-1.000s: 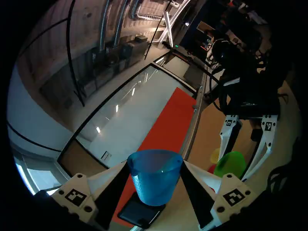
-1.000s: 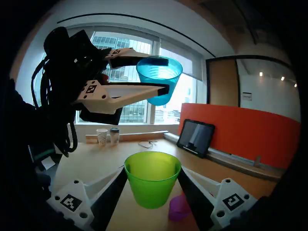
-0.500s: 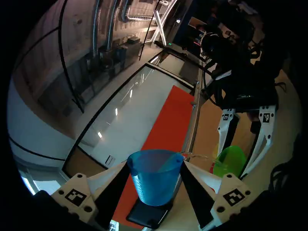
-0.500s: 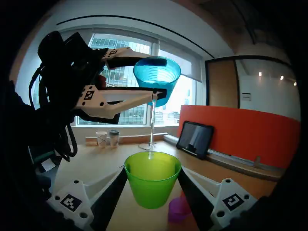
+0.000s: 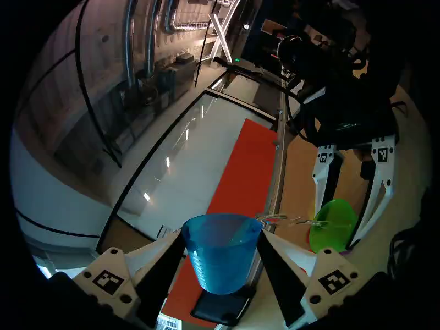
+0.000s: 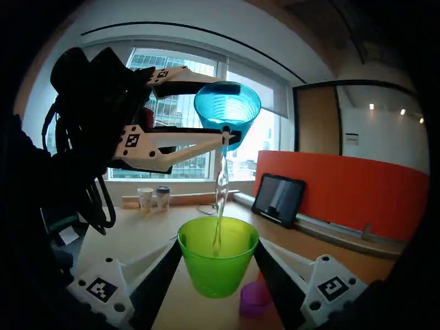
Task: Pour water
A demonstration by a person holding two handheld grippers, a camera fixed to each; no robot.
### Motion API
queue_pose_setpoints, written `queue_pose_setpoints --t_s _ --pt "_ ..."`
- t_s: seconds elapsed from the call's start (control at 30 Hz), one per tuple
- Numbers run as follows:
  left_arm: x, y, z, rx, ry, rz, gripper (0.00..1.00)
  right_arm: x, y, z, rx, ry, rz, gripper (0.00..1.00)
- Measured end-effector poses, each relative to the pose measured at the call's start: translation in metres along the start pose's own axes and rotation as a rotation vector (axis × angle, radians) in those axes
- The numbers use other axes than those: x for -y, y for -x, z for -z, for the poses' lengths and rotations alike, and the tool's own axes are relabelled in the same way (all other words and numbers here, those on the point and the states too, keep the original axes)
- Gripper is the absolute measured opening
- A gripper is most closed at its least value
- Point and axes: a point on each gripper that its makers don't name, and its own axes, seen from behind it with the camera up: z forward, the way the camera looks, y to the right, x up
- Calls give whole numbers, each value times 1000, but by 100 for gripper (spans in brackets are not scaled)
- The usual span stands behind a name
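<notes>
Left gripper (image 5: 221, 247), clenched on the tilted blue plastic cup (image 6: 225, 104), is pouring a thicker water stream (image 6: 221, 187) than moments ago into the green plastic cup (image 6: 217, 269) the right gripper (image 6: 218, 245) is clasping below, so filling is progressing.

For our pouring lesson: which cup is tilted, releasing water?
The blue cup, in the left tool; the green cup below is upright, catching the stream.

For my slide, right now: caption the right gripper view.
Left gripper tips a blue cup, pouring water into the green cup held by the right gripper.
</notes>
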Motion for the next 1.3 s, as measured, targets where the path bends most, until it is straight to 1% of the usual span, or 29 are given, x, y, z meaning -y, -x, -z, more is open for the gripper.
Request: queue_pose_setpoints --t_s 0.67,0.97,1.17,1.3 --pt "4 -6 0 0 -17 -69 87 -3 -1 2 -4 6 -2 91" --pt "8 -8 1 -1 -26 -107 87 -4 -4 1 -7 8 0 91" --pt "5 -10 1 -4 -29 -126 87 -3 -4 1 -9 7 -2 91" --pt "6 -11 0 -4 -31 -148 87 -4 -4 2 -11 9 0 91"
